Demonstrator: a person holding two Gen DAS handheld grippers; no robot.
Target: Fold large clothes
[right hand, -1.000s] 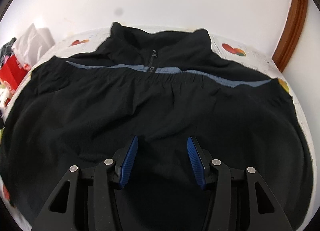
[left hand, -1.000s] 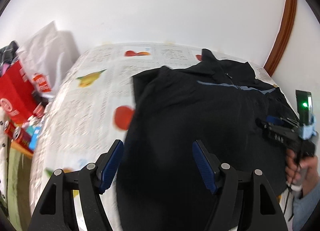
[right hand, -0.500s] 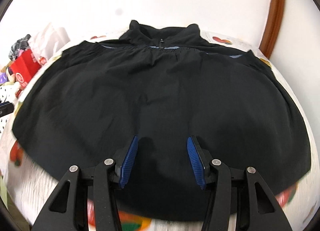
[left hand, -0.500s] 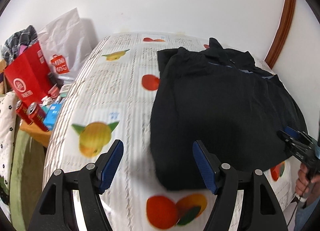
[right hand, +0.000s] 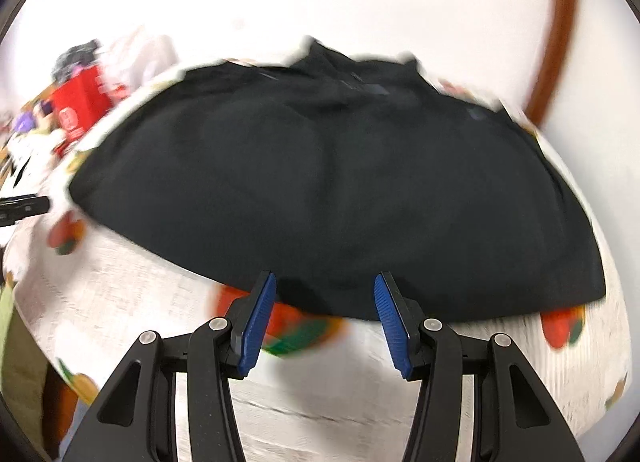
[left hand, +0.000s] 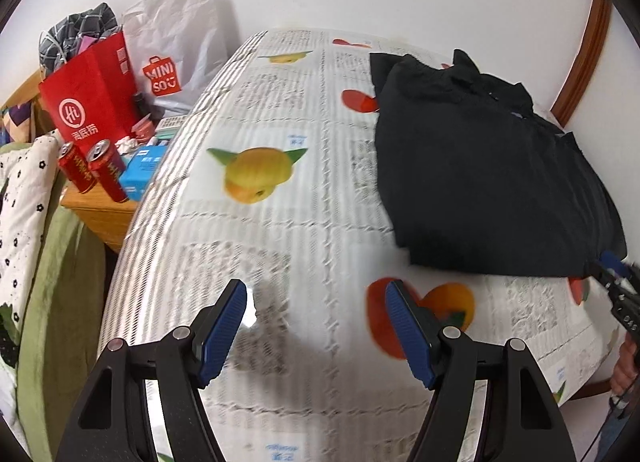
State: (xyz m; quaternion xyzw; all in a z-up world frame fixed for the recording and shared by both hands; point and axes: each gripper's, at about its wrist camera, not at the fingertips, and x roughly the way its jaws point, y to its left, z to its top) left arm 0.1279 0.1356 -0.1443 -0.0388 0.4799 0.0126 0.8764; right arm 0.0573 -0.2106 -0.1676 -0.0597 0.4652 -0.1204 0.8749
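Right wrist view is pretty smeared, so the stuff at its left edge is just red and white blobs, and the black jacket [right hand: 340, 181] has fuzzy edges. One jacket only, lying folded on the fruit-print tablecloth [left hand: 280, 246], collar toward the wall. The right gripper [right hand: 324, 324] has its jaws parted with nothing between them; the jacket's near hem sits just past the blue fingertips [right hand: 262, 318]. In the left wrist view that gripper is cut off at the right edge, with a bit of the person's hand [left hand: 624, 366] showing. The left gripper [left hand: 316, 326] is wide open and empty over bare cloth, jacket off to its right. Two red cans [left hand: 94, 169], one red bag [left hand: 90, 101] and one white bag [left hand: 176, 41] beside the table
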